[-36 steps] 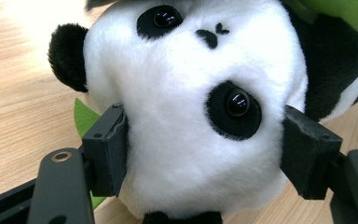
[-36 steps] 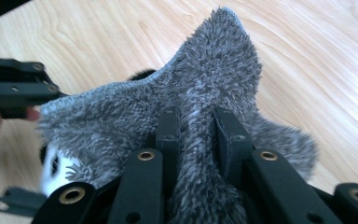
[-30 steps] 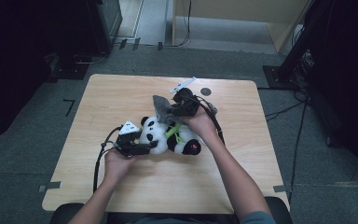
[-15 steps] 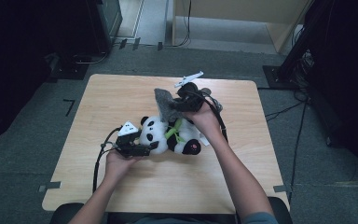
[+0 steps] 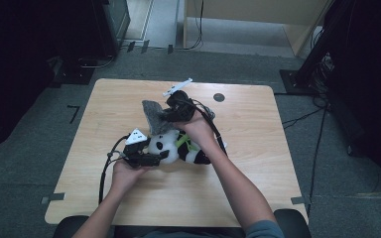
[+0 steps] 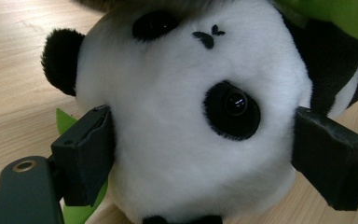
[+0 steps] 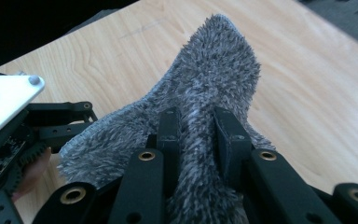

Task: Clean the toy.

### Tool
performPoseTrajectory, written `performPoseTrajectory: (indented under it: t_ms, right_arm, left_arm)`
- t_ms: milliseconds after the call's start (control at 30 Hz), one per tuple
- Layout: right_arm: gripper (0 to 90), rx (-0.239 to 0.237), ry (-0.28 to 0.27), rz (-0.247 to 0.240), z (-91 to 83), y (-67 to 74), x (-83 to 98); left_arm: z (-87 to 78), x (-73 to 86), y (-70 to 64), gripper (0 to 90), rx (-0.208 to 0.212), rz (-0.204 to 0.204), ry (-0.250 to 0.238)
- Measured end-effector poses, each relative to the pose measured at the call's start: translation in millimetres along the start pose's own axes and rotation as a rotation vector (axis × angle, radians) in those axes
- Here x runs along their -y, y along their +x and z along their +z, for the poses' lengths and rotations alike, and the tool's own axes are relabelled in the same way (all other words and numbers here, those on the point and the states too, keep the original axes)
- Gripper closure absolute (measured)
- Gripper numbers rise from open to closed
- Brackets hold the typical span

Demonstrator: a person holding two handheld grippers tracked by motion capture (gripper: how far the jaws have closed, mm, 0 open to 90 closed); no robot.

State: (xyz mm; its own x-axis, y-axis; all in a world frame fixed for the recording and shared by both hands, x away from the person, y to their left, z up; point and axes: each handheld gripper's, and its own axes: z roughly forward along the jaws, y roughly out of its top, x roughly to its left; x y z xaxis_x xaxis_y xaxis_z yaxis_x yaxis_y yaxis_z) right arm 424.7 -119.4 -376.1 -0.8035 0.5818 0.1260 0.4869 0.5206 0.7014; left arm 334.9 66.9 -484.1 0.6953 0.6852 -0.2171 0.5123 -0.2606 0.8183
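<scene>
Wooden table (image 5: 104, 114), high view: panda (image 5: 178, 146) lies mid-table, L gripper (image 5: 155, 159) at its head, R gripper (image 5: 164, 115) lifting grey cloth (image 5: 152, 111) above it. L gripper view: jaws, just opening, flank head, barely touching. R gripper view: jaws pinch cloth tight.

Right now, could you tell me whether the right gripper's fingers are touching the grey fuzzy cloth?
Touching. The right gripper view shows both fingers pinching a fold of the grey fuzzy cloth, its pile bulging around them.
</scene>
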Motion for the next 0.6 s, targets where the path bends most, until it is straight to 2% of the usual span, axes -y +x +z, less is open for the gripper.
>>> performPoseTrajectory:
  t_ms: [100,200,400,600]
  right_arm:
    - [75.0,-0.008,0.032,0.001,13.4,1.0,3.8]
    - [74.9,-0.009,0.053,0.005,18.8,-1.2,9.1]
    - [74.6,-0.002,0.053,0.004,15.6,-5.4,15.3]
    - [74.5,0.029,0.047,0.023,0.9,-15.6,23.1]
  left_arm:
    - [0.1,-0.1,0.0,13.1,-0.001,-0.005,-0.001]
    - [0.4,0.1,0.5,13.1,-0.004,-0.009,-0.002]
    - [0.7,0.3,0.3,13.3,-0.007,-0.014,0.003]
    - [1.0,1.1,0.0,13.4,-0.011,-0.015,0.002]
